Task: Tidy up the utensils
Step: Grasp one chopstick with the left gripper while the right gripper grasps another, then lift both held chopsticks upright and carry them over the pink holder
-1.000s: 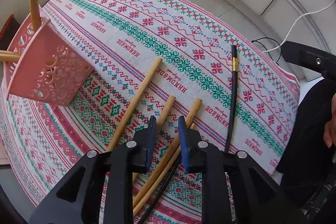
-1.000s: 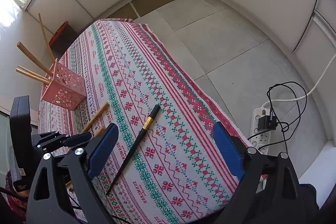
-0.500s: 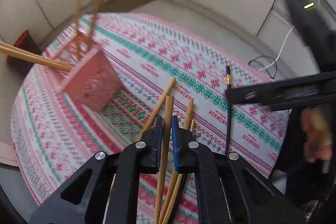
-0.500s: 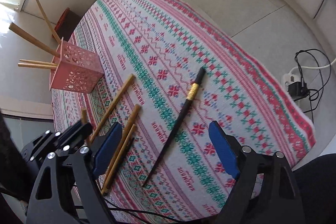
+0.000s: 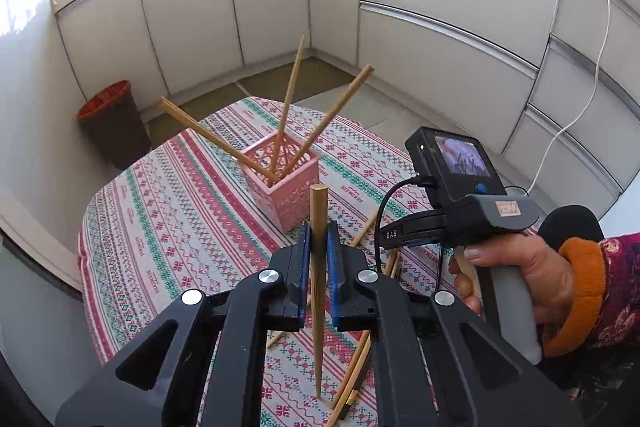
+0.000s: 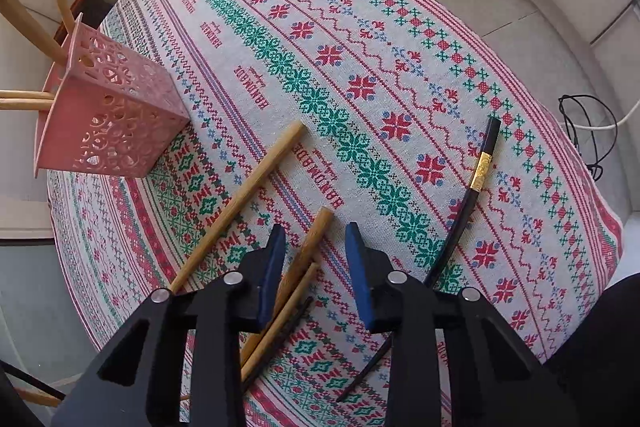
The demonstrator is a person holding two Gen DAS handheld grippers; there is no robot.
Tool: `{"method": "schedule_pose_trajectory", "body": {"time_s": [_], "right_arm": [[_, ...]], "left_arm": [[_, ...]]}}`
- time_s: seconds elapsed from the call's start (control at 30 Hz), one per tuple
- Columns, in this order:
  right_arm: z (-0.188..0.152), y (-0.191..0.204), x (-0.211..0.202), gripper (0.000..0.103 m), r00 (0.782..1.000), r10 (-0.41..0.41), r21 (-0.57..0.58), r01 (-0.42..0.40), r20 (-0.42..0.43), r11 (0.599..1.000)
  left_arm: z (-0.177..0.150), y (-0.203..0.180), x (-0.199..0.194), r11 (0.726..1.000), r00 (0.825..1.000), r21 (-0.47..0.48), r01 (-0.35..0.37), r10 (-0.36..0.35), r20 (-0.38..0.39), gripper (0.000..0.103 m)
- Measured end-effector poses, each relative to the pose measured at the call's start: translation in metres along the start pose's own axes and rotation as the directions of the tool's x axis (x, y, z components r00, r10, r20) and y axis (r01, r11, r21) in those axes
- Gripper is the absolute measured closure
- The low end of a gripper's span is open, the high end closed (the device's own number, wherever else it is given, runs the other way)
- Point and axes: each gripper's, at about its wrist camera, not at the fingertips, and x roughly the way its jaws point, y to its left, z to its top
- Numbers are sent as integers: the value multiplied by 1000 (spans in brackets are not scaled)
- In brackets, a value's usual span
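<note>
Clamping one wooden chopstick [image 5: 319,267] near-upright, the left gripper [image 5: 318,251] hangs just near of the pink holder [image 5: 286,183]; the right gripper [image 6: 316,251], jaws just narrowing, seemingly ungripped, straddles table chopsticks [image 6: 298,267]

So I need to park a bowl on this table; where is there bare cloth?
Free: the wide stretch of tablecloth beyond the pink holder and black chopstick. Crowded: the near strip, where the wooden chopsticks lie under the right gripper.
</note>
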Motion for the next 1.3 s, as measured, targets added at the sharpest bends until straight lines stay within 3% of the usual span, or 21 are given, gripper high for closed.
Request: {"method": "schedule_pose_trajectory", "body": {"time_s": [0.07,0.27,0.4,0.63,0.97,1.17,1.3], "right_arm": [[-1,4,1,87,999,-24,11,24,24,1000],[0,13,-1,90,996,43,42,-46,83,998],[-1,5,-28,91,983,111,35,-118,146,992],[-11,1,-100,92,940,224,-73,-212,258,975],[-29,-13,-199,94,869,336,-243,-260,363,935],[-25,-27,-241,95,831,379,-254,-296,407,921],[-18,-36,-265,95,808,394,-257,-307,439,916]], "left_arm": [[-1,4,-4,1000,1000,-10,-11,11,10,96],[-3,13,-13,999,999,-45,-15,17,35,96],[-1,16,-14,997,999,-72,-31,34,38,96],[2,11,-19,995,997,-75,-62,65,38,96],[12,8,-24,990,994,-105,-98,103,44,96],[36,11,-36,983,991,-174,-52,72,112,96],[61,16,-51,975,980,-223,-24,67,188,96]]}}
